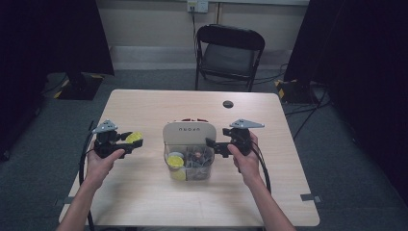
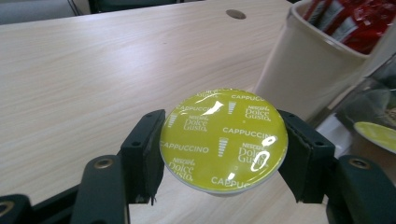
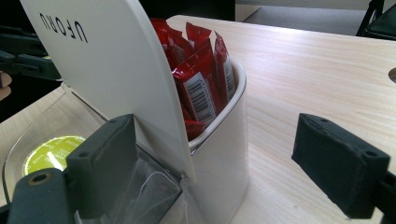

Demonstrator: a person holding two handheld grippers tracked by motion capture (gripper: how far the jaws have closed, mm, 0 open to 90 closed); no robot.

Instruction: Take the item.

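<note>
My left gripper (image 1: 131, 143) (image 2: 224, 156) is shut on a yellow-green Cappuccino capsule (image 1: 134, 137) (image 2: 223, 140), foil lid up, just above the table to the left of the organizer. The white organizer (image 1: 188, 131) (image 3: 116, 70) stands mid-table with a clear front bin (image 1: 190, 166). Another yellow-green capsule (image 1: 175, 160) (image 3: 51, 154) lies in that bin. Red sachets (image 3: 201, 79) (image 2: 359, 18) stand in the white rear cup. My right gripper (image 1: 210, 143) (image 3: 224, 161) is open at the organizer's right side. One jaw is by the clear bin, the other stands off the white cup.
The wooden table (image 1: 144, 192) has a round cable hole (image 1: 228, 104) behind the organizer. A black folding chair (image 1: 228, 53) stands beyond the far edge. Dark curtains hang at both sides. Bare tabletop lies left of and in front of the organizer.
</note>
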